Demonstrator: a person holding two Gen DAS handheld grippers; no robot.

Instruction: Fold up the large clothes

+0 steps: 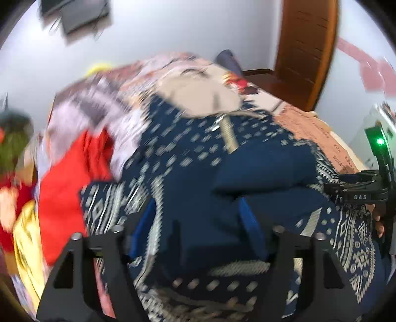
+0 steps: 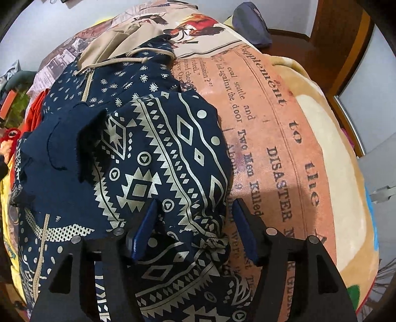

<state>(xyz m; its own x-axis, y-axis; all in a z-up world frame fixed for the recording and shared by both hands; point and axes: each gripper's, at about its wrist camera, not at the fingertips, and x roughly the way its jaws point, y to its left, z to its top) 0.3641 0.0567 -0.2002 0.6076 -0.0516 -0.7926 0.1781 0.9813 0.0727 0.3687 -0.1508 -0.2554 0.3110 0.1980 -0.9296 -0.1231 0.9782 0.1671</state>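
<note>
A large navy garment (image 2: 138,153) with a cream geometric print lies rumpled on a bed covered by a newspaper-print sheet (image 2: 277,138). It has a beige lining and drawstring at its far end (image 2: 118,47). My right gripper (image 2: 195,215) is open, its blue pads either side of the garment's near right edge. In the blurred left wrist view the same garment (image 1: 198,168) fills the middle. My left gripper (image 1: 198,220) is open with navy cloth between its blue pads. The right gripper's body (image 1: 358,193) shows at the right edge there.
Red cloth (image 1: 64,188) and yellow cloth (image 1: 27,242) lie left of the garment. A dark blue cushion (image 2: 252,22) sits at the bed's far end. A brown wooden door (image 1: 307,49) stands behind the bed. A cream blanket (image 2: 329,153) lies along the right side.
</note>
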